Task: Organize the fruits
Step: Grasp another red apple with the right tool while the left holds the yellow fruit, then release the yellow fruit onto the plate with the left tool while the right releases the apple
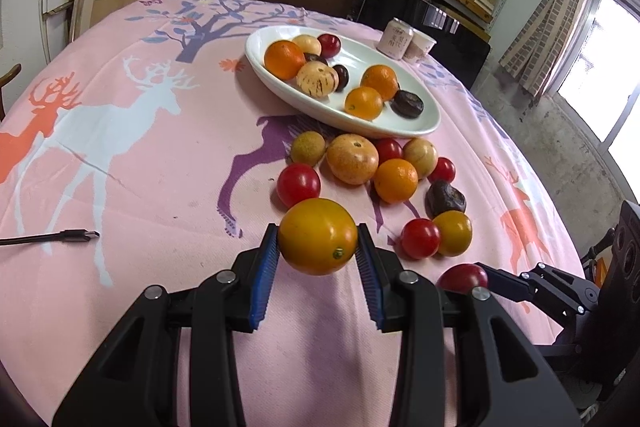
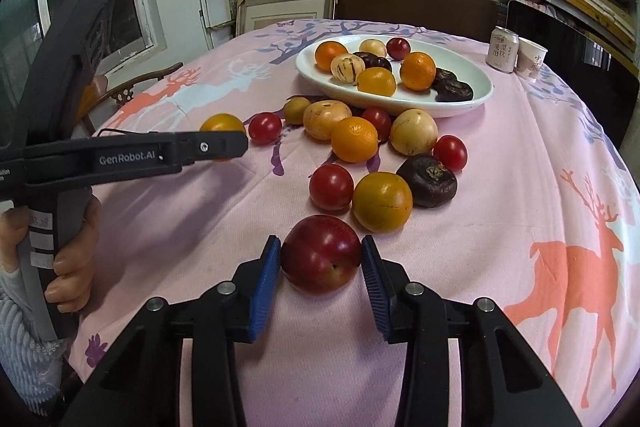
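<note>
My left gripper (image 1: 317,251) is shut on a yellow-orange tomato (image 1: 318,235), held just above the pink cloth; the tomato also shows in the right wrist view (image 2: 222,126) behind the left gripper's finger. My right gripper (image 2: 321,261) is shut on a red plum (image 2: 321,254) near the table's front; the plum shows partly in the left wrist view (image 1: 463,277). A white oval plate (image 1: 416,123) holds several oranges, striped melons and dark fruits. It also shows in the right wrist view (image 2: 478,95). Several loose fruits (image 2: 354,139) lie in front of it.
A can (image 2: 503,49) and a paper cup (image 2: 531,61) stand right of the plate. A black cable end (image 1: 78,235) lies on the cloth at the left. A dark chair back (image 2: 412,7) and shelves stand behind the table.
</note>
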The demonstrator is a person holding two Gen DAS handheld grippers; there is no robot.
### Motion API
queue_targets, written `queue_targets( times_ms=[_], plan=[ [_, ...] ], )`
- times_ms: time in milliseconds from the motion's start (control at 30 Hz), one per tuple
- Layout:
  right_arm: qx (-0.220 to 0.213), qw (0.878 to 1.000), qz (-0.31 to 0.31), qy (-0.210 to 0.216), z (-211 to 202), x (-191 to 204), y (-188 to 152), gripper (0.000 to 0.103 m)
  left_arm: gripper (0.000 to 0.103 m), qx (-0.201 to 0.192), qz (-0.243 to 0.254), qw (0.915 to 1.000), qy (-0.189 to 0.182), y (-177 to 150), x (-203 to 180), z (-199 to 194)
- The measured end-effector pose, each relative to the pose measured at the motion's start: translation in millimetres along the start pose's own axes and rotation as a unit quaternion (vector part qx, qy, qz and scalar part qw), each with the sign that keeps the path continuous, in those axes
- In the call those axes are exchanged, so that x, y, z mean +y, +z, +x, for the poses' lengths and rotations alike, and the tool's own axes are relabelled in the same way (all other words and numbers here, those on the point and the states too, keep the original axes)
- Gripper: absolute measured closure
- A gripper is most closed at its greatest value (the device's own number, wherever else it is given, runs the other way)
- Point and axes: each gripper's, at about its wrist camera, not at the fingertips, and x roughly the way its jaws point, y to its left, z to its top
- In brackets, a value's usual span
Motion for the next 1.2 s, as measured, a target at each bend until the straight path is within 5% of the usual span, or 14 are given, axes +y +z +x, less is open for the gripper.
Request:
queue_targets(
  times_ms=[333,667,900,1200],
  plan=[
    [-0.010,0.998,0.047,0.051,-7,-22,5,0.061,0.065,0.008,0.020,0.9996,0.020,7,-9,3],
    [-0.115,0.991,0.068,0.003,-41,-84,109,0.061,0.065,-0.049,0.023,0.9973,0.050,117,-26,6],
    [-0.111,0.986,0.123,-0.015,23,-143,170,0.061,0.065,-0.033,0.001,0.9985,0.043,185,-41,71],
    [-0.066,0.987,0.149,-0.018,103,-176,185,0.060,0.063,0.022,0.002,0.9984,0.052,208,-41,152]
  ],
)
